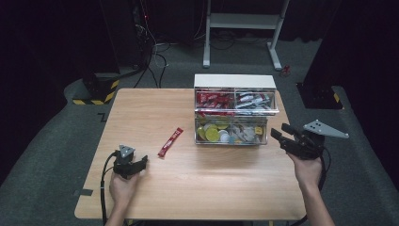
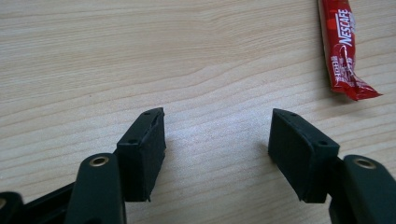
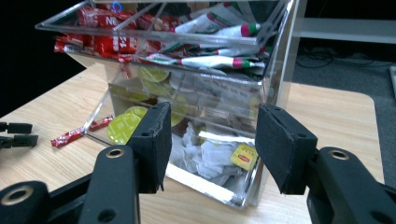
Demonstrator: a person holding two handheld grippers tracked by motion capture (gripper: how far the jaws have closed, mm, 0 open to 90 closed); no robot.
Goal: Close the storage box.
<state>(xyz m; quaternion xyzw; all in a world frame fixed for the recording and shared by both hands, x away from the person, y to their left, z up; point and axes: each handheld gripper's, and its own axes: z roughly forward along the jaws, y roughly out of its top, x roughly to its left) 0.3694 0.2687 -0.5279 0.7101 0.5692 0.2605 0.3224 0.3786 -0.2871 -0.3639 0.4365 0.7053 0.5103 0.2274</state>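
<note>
High view, red sachet point(image 1: 170, 141) on table point(image 1: 141, 113) (lying flat)

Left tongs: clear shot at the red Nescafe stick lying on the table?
Probably yes. The left tongs stand open and empty, resting on the table. The red Nescafe stick lies flat on bare wood just ahead and to the right, with nothing between. The clear organizer sits farther right.
</note>
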